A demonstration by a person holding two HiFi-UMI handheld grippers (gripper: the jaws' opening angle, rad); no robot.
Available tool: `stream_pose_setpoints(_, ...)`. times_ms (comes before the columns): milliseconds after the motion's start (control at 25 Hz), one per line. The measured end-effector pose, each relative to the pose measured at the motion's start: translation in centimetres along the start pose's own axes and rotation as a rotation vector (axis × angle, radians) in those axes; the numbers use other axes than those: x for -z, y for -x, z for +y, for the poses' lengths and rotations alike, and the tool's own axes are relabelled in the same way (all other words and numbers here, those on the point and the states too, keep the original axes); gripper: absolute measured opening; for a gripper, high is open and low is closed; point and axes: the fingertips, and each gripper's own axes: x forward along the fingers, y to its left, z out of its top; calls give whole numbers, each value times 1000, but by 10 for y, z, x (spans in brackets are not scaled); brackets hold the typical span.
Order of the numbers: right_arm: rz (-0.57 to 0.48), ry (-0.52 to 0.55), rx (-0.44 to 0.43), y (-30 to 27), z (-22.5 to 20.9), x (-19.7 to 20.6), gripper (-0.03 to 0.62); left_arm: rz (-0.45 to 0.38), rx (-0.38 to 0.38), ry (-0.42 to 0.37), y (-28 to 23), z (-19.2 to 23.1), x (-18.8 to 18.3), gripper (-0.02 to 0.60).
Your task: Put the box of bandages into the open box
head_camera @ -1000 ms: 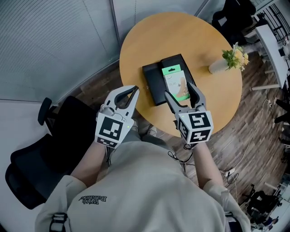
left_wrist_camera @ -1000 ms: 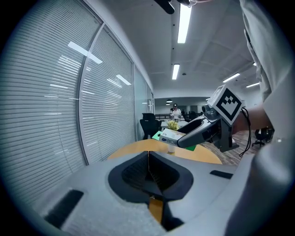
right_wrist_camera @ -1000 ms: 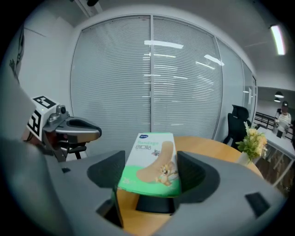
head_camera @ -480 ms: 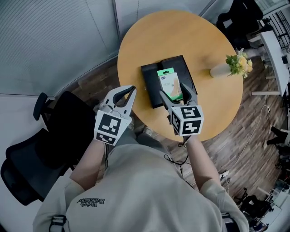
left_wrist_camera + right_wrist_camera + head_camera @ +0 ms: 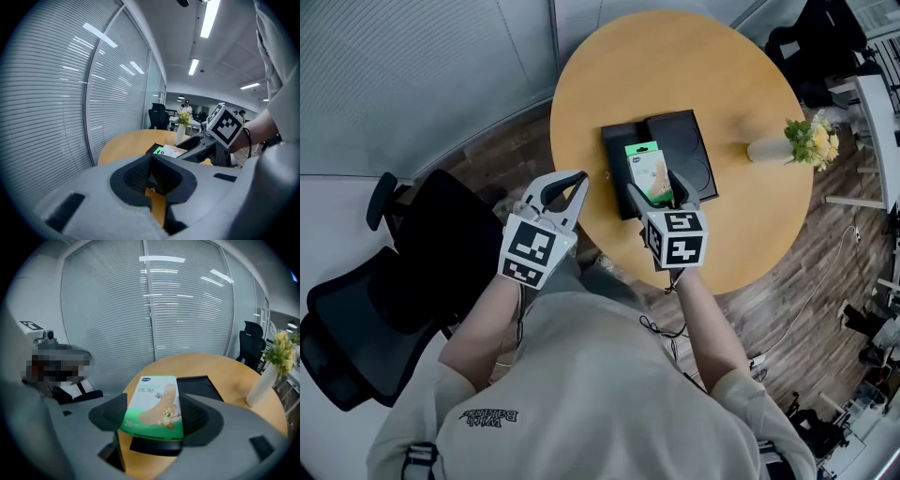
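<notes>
My right gripper [image 5: 659,187] is shut on the green and white box of bandages [image 5: 648,172], holding it flat above the open black box [image 5: 682,150] on the round wooden table [image 5: 609,84]. In the right gripper view the box of bandages [image 5: 156,405] sits between both jaws of the right gripper [image 5: 154,416], with the black box [image 5: 199,384] just behind and under it. My left gripper [image 5: 572,183] hangs off the table's near left edge, shut with nothing in it. The left gripper view shows the left gripper [image 5: 151,161] with its jaws together, and the box of bandages [image 5: 167,151] beyond.
A white vase with yellow flowers [image 5: 787,145] stands at the table's right side. A black office chair [image 5: 384,281] is on the floor at the left, and another dark chair [image 5: 811,47] at the top right. Window blinds [image 5: 140,310] run behind the table.
The right gripper has kept its hold on the box of bandages and shifted a little left and lower over the black box. The left gripper has stayed beside the table edge.
</notes>
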Motion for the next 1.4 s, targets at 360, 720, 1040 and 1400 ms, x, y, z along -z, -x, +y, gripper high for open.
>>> stream_pose_setpoints(360,93,-7,14,-38,-1,36,370,68,8,12,-15,2,34,23)
stream_pose_setpoints(720,154,28,3,-68,-4,54,370,90,-19,33,-34,19,61,23)
stream_pose_setpoints(1040,236,56,47,-84,-8,73,370,132,-13,68,-44,26,87,23)
stream_pose_setpoints(1400,328,52,53,-97,-11,89,370,162,23,76,-54,20,100,23)
